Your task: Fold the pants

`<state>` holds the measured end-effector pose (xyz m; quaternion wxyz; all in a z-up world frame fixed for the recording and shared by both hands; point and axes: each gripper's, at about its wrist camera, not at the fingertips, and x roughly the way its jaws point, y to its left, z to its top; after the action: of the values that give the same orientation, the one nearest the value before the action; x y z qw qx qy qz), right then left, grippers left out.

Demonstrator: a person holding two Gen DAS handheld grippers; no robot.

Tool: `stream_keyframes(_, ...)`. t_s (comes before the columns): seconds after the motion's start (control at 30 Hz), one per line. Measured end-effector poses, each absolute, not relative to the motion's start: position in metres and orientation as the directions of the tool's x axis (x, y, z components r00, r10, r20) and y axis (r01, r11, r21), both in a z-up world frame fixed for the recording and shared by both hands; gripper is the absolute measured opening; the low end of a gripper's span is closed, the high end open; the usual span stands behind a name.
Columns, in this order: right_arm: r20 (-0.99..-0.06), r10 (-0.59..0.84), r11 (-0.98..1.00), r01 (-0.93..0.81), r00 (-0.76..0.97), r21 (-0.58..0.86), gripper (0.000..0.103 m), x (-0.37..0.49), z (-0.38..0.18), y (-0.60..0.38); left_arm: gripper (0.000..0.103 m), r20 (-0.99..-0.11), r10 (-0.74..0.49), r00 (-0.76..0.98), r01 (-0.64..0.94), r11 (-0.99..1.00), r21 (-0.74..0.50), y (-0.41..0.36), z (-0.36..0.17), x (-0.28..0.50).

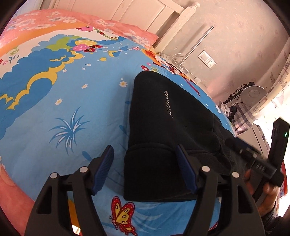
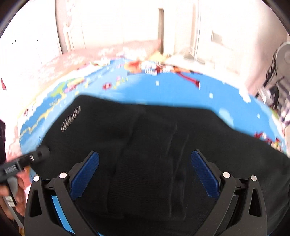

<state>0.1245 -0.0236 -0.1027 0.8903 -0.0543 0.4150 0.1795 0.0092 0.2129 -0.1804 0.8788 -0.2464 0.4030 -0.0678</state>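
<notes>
Black pants (image 1: 163,127) with small silver lettering lie folded on the blue cartoon bedsheet (image 1: 63,109). My left gripper (image 1: 145,150) hovers open over their near left corner: one blue pad is above the sheet, the other above the cloth, and neither presses on it. In the blurred right wrist view the pants (image 2: 145,127) fill the middle, and my right gripper (image 2: 145,153) stands open above them with only flat cloth below. Each view catches the other gripper's body in a hand at its edge: the right one (image 1: 262,163), the left one (image 2: 18,163).
A pink floral quilt (image 1: 54,20) and a white headboard (image 1: 145,12) lie at the bed's far end. Beyond the right edge are a wall socket (image 1: 207,59), cables, a small fan (image 1: 253,94) and a checked cloth (image 1: 242,116).
</notes>
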Motion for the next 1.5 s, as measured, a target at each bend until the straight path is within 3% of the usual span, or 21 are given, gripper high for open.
stream_keyframes(0.2, -0.809, 0.089, 0.950, -0.293, 0.581, -0.106, 0.097, 0.169, -0.132, -0.016, 0.071, -0.695, -0.299, 0.654, -0.093, 0.880, -0.466, 0.212, -0.178, 0.010)
stream_keyframes(0.27, -0.818, 0.122, 0.955, -0.292, 0.562, -0.059, 0.097, 0.172, -0.141, -0.023, 0.070, -0.706, -0.257, 0.660, -0.110, 0.897, -0.429, 0.209, -0.171, 0.008)
stream_keyframes(0.3, -0.817, 0.117, 0.954, -0.293, 0.565, -0.066, 0.097, 0.171, -0.141, -0.023, 0.068, -0.704, -0.233, 0.671, -0.104, 0.910, -0.400, 0.205, -0.165, 0.007)
stream_keyframes(0.37, -0.807, 0.089, 0.948, -0.297, 0.583, -0.111, 0.097, 0.168, -0.140, -0.019, 0.050, -0.700, -0.149, 0.698, -0.071, 0.959, -0.274, 0.190, -0.145, 0.009)
stream_keyframes(0.47, -0.797, 0.072, 0.946, -0.295, 0.600, -0.136, 0.097, 0.164, -0.141, -0.015, 0.040, -0.695, -0.107, 0.711, -0.004, 0.988, -0.157, 0.169, -0.125, 0.029)
stream_keyframes(0.67, -0.798, 0.078, 0.946, -0.296, 0.597, -0.129, 0.097, 0.166, -0.142, -0.017, 0.040, -0.767, -0.087, 0.636, 0.167, 0.986, 0.026, 0.120, -0.118, 0.105)
stream_keyframes(0.77, -0.800, 0.081, 0.946, -0.298, 0.595, -0.126, 0.097, 0.166, -0.142, -0.017, 0.037, -0.824, -0.027, 0.566, 0.141, 0.988, 0.065, 0.121, -0.138, 0.147)
stream_keyframes(0.87, -0.804, 0.094, 0.948, -0.298, 0.588, -0.107, 0.097, 0.168, -0.143, -0.019, 0.035, -0.829, -0.078, 0.554, 0.088, 0.996, -0.034, 0.139, -0.143, 0.165)
stream_keyframes(0.97, -0.804, 0.100, 0.950, -0.297, 0.586, -0.098, 0.097, 0.168, -0.144, -0.020, 0.034, -0.790, -0.006, 0.613, -0.031, 0.999, -0.032, 0.157, -0.133, 0.157)
stream_keyframes(1.07, -0.801, 0.098, 0.950, -0.296, 0.591, -0.102, 0.097, 0.168, -0.144, -0.019, 0.034, -0.765, -0.055, 0.641, -0.040, 0.994, -0.105, 0.162, -0.129, 0.132)
stream_keyframes(1.23, -0.801, 0.100, 0.950, -0.295, 0.590, -0.099, 0.097, 0.168, -0.144, -0.019, 0.035, -0.757, 0.013, 0.653, -0.049, 0.998, -0.025, 0.147, -0.139, 0.078)
stream_keyframes(1.4, -0.794, 0.093, 0.950, -0.293, 0.601, -0.111, 0.097, 0.166, -0.144, -0.017, 0.047, -0.699, 0.087, 0.709, -0.043, 0.996, 0.081, 0.138, -0.154, 0.005)
stream_keyframes(1.5, -0.790, 0.088, 0.950, -0.290, 0.606, -0.117, 0.097, 0.165, -0.144, -0.016, 0.054, -0.711, 0.023, 0.703, -0.053, 0.998, -0.020, 0.151, -0.154, -0.015)
